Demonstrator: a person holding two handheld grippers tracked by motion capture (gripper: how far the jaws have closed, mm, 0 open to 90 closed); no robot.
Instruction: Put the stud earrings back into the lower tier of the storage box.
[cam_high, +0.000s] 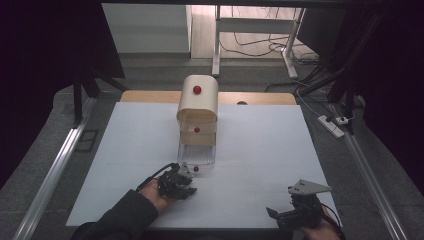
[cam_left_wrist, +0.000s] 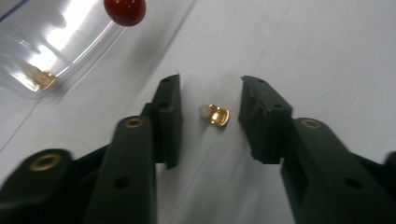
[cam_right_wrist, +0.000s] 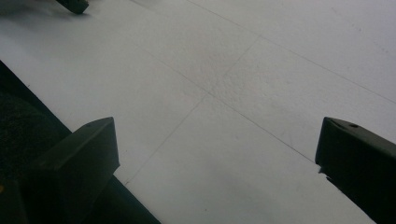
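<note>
— What's between the left gripper (cam_left_wrist: 209, 100) jaws?
— A small gold clip (cam_left_wrist: 215, 115) lying on the white table (cam_left_wrist: 317, 51). The jaws stand apart on either side of it, touching nothing.
— And around it?
— The clear drawer (cam_left_wrist: 56, 42) with its red knob (cam_left_wrist: 124, 10) sits just beyond.
— The right gripper (cam_right_wrist: 217, 140)?
— Spread wide over bare table, well apart from the clip.
</note>
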